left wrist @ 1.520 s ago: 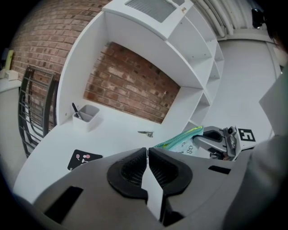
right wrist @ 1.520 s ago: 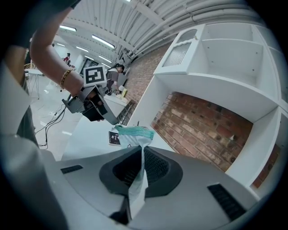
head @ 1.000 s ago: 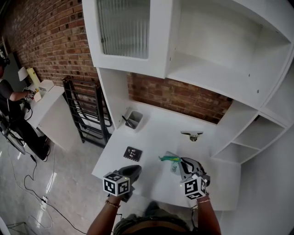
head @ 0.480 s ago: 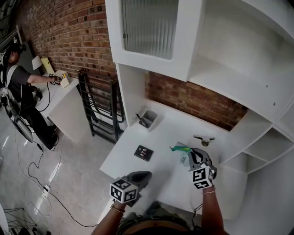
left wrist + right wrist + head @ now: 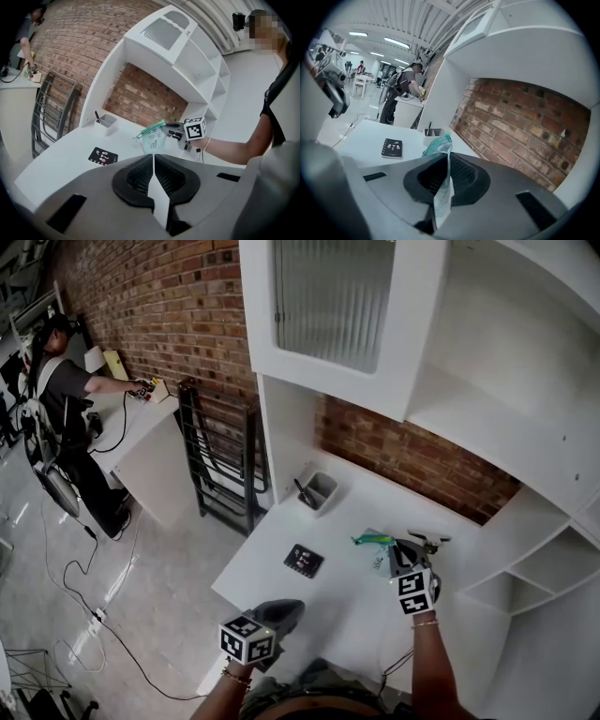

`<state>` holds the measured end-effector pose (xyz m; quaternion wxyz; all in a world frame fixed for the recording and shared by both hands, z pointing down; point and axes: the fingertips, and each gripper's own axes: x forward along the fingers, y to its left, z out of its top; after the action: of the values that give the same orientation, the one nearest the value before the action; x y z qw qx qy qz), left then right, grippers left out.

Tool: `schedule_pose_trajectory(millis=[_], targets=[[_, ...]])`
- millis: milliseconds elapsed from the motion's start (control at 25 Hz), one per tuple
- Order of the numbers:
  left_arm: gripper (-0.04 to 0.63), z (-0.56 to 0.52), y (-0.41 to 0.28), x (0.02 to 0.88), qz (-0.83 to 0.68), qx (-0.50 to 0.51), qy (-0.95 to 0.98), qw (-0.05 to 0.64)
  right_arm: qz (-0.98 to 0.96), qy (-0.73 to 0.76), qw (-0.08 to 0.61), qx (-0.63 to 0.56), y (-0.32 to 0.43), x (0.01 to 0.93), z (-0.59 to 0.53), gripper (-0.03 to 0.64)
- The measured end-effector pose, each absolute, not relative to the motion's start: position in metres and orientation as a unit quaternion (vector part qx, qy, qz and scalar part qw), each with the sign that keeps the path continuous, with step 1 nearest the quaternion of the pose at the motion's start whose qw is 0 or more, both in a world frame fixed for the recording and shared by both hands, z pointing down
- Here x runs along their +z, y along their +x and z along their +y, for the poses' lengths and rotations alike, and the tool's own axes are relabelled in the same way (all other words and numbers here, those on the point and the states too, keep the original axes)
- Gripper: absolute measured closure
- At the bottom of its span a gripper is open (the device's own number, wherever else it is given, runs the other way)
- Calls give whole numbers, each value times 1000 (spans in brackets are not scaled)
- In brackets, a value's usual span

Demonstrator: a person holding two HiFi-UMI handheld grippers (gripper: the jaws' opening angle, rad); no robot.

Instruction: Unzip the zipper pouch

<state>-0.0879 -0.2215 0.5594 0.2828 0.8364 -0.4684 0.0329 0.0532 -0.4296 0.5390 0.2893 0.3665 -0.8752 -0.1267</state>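
Observation:
The zipper pouch (image 5: 376,557) is pale and translucent, with small print and a green zipper edge (image 5: 372,540). My right gripper (image 5: 401,557) is shut on one end of it and holds it upright over the white desk (image 5: 352,610). In the right gripper view the pouch (image 5: 442,187) is pinched between the jaws, green edge on top. From the left gripper view I see the pouch (image 5: 152,139) beside the right gripper's marker cube (image 5: 195,128). My left gripper (image 5: 274,613) is shut and holds nothing, near the desk's front edge, well short of the pouch.
A small black booklet (image 5: 304,561) lies left of the pouch. A white pen cup (image 5: 320,490) stands at the back left, a metal clip (image 5: 427,540) at the back right. Shelves rise above and to the right. A black rack (image 5: 220,465) and a person (image 5: 64,399) are beyond the desk.
The right gripper has carried the pouch toward the back right of the desk, nearer the metal clip. The left gripper has drifted slightly away from the booklet. Both stay shut.

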Motion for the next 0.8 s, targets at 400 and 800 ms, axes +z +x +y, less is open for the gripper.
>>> schedule_pose_trajectory(millis=[400,800], targets=[[583,-221,-94,559,-479,35,829,287,-883,375,277,-46,62,571,-429,611],[584,-225,-77,570,-459,43,835,300,-868,401,290,38,109,617,-413,611]])
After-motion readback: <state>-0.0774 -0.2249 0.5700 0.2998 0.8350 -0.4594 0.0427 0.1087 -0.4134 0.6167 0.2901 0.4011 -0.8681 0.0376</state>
